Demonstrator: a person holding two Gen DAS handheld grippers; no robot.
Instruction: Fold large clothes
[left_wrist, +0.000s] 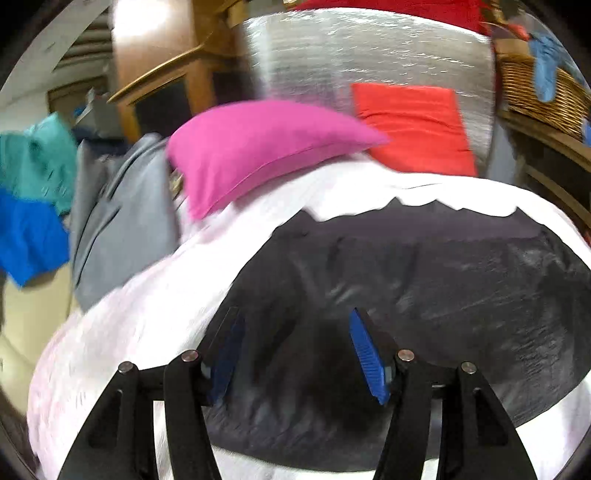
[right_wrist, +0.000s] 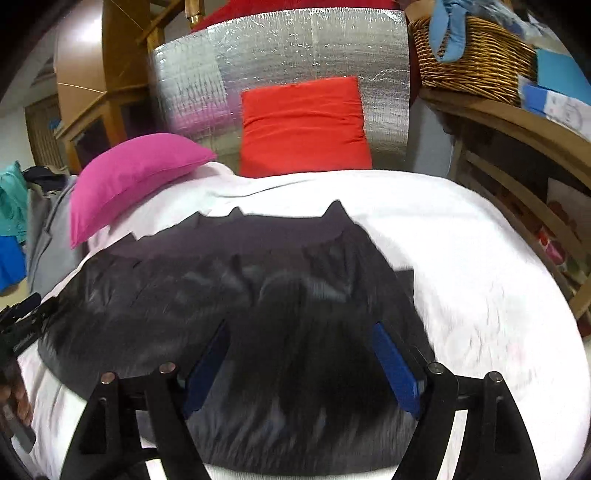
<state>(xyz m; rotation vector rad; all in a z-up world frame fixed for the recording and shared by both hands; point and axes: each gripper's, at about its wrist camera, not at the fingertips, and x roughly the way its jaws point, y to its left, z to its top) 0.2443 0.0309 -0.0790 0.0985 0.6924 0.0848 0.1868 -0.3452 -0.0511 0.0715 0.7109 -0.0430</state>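
The left gripper (left_wrist: 295, 325) tilts downward with its blue-padded jaws apart and nothing clamped between them. The right gripper (right_wrist: 299, 336) tilts down likewise, jaws spread wider, gripping nothing.

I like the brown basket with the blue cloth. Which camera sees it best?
The right wrist view: the wicker basket sits sharp and nearly whole on the shelf, blue cloth draped over its rim. The left wrist view catches only part of it at the edge.

Both wrist cameras look forward and downward along their fingers, close above the bed (left_wrist: 129, 317), facing its far edge. The left view sits toward the bed's left side, the right view further right. Both share the black garment (left_wrist: 424, 280), pink pillow (left_wrist: 258, 147) and red cushion (right_wrist: 303, 125).
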